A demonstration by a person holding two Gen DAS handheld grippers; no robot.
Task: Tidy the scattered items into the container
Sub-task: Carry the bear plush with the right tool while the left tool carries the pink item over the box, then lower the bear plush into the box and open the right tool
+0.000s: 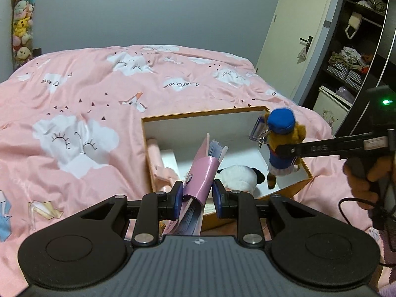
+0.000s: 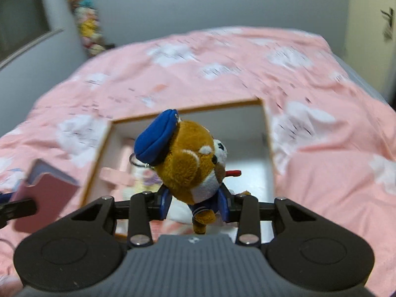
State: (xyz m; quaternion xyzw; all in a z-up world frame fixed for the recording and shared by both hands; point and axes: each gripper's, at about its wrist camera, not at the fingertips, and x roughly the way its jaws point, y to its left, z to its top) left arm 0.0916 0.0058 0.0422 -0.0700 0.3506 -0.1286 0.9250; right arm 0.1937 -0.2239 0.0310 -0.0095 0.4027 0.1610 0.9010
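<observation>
We are in a home bedroom. A bed fills most of both views, covered by a pink duvet printed with white clouds, closed eyelashes and paper cranes. At the upper left of the left wrist view a hanging column of plush toys runs down the pale wall. At the upper right stands a cream door with a dark lever handle, and beside it an open dark wardrobe whose shelves hold crumpled clothes, a white bag and checked storage boxes. An orange-edged cardboard box sits on the duvet in the middle of the frame.
</observation>
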